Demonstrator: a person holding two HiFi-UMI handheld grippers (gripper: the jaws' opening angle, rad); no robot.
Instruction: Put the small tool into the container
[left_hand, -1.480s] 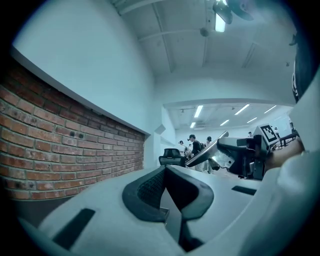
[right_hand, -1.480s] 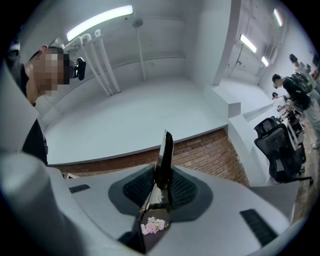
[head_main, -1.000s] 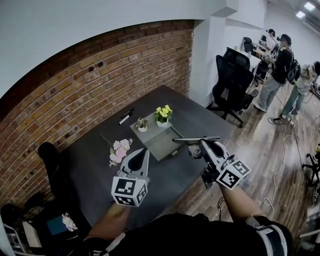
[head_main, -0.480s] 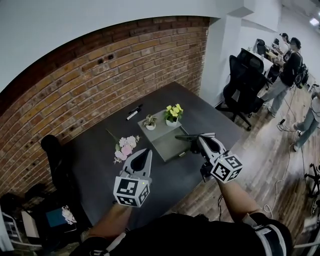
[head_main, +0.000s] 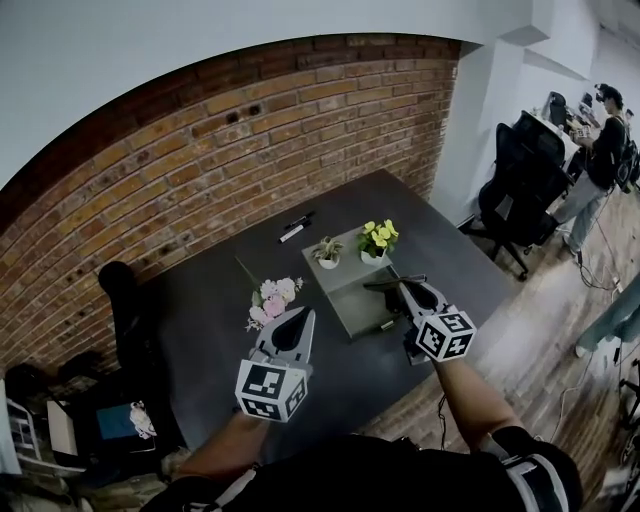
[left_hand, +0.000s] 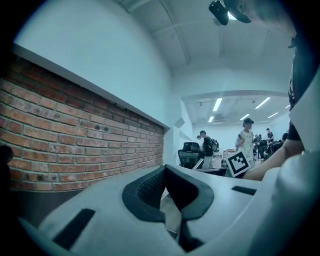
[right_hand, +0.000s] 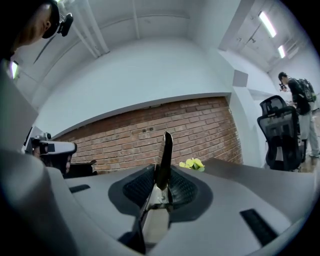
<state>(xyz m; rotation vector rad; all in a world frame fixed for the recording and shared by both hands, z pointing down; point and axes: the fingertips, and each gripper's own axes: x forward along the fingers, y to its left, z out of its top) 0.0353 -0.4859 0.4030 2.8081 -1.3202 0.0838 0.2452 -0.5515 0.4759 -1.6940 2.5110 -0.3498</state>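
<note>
dark and slim, the one small tool is clamped between the pads of the right gripper, with a pale metal part low in the grip and its dark end standing up past the tips. in the head view the small tool lies crosswise at the right gripper, held in the air over the right side of the one grey container, not inside it. there are two grippers. the left gripper is held lower and to the left, over bare table; its jaw tips meet with nothing between them, as the left gripper view also shows.

the container is a flat tray with a paler far part and a darker near part. two small white pots stand on the paler part, one with yellow flowers and one with a small green plant. one small item lies at the near edge of the darker part, too small to identify.

beside the tray on the left lies one bunch of pink flowers. two markers, one dark and one light, lie side by side near the brick wall. one black office chair stands off the right end of the table, with one person beyond it.
</note>
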